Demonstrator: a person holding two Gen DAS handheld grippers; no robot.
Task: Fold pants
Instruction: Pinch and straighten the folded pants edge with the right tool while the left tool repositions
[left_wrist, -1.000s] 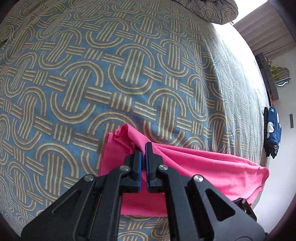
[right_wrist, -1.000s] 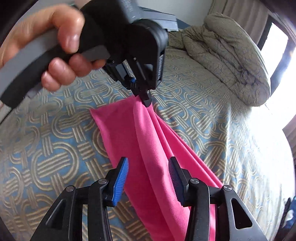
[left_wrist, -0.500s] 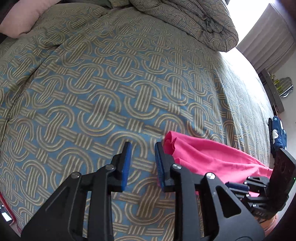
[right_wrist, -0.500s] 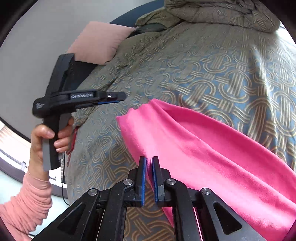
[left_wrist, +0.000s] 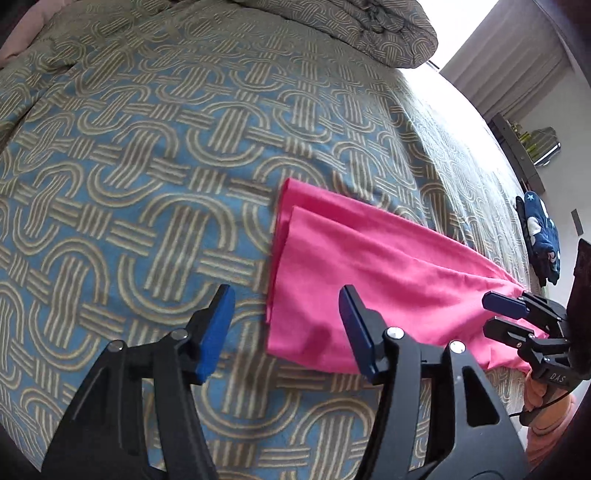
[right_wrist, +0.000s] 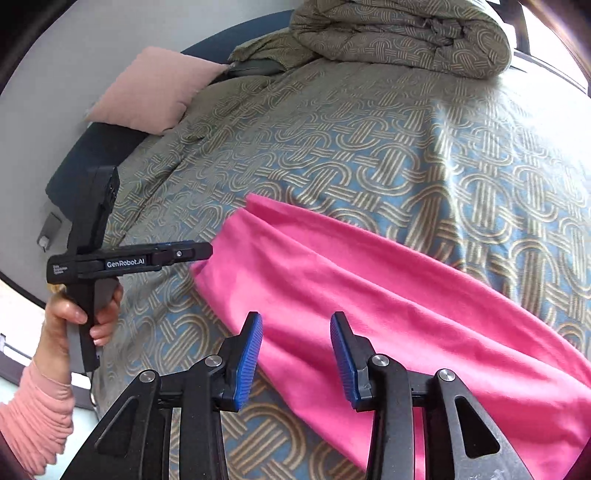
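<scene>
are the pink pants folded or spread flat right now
Folded: the pink pants lie on the bedspread as a narrow doubled strip, two layered edges showing at the near end.

Soft cloth and hard matt plastic

The pink pants (left_wrist: 373, 266) are smooth matt cloth; the bedspread (left_wrist: 155, 155) is woven cloth; the right tool (right_wrist: 296, 354) has ribbed blue pads (right_wrist: 249, 363)

Each wrist camera looks steeply down along its own fingers, close over the bed (left_wrist: 147, 147); both views share the pants (left_wrist: 369, 266) (right_wrist: 351, 288) and the opposite gripper.
</scene>
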